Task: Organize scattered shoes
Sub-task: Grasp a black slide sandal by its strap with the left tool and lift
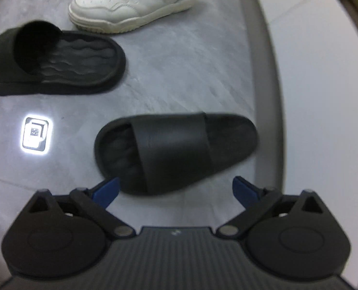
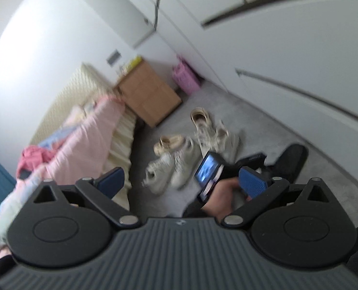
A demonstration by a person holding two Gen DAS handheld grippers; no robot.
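1. Looking along the left gripper (image 1: 175, 187) in the left wrist view, its blue-padded fingers (image 1: 108, 189) stand wide apart and hold nothing, poised just short of a black moulded foam slide sandal with a broad strap (image 1: 176, 152) lying flat on the grey marbled floor (image 1: 179, 72).
   - My judgement: the slide is light, springy and a little slick; pinching the strap or one side wall should hold better than the thick sole.
   - A second black foam slide with a wavy footbed (image 1: 55, 62) lies apart from it at another angle, and a white leather lace-up sneaker (image 1: 135, 4) lies beyond.
2. Turning to the right wrist view, the right gripper (image 2: 181, 183) is raised, fingers spread and empty.
   - Cream and white sneakers in a loose cluster (image 2: 191, 145) lie on the floor between a bed with pink bedding (image 2: 82, 140) and white cabinet doors (image 2: 287, 55).
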